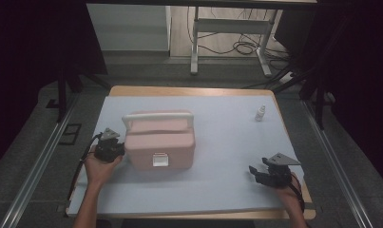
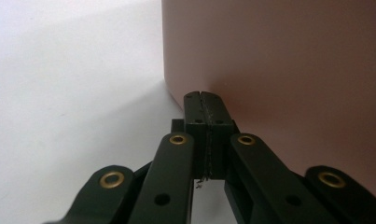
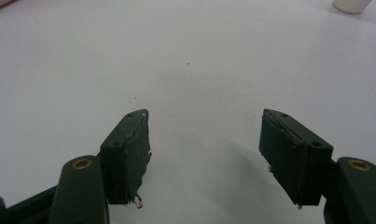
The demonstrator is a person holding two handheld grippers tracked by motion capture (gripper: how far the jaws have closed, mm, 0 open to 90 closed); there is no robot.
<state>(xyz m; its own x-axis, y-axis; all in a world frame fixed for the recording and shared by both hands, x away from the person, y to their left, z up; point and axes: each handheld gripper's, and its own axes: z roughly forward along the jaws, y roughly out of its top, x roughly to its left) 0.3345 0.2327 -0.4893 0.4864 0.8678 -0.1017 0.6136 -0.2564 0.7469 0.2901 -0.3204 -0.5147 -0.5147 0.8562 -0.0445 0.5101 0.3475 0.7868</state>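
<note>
Against the unlabelled pink box point(image 1: 159, 145), the left hand-held gripper point(image 2: 205, 100) presses clamped tight; the right hand-held gripper point(image 3: 204, 140) gapes empty.

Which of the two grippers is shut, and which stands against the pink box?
The left gripper: its jaws are pressed together at the pink box's side. The right gripper is open over bare mat.

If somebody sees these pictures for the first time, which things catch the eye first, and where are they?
First, the pink box with a white handle, left of centre on the pale sheet. The left gripper, jaws shut with nothing between them, is right against the box's left side, while the right gripper rests open near the sheet's front right corner. A small white bottle stands alone far right.
</note>
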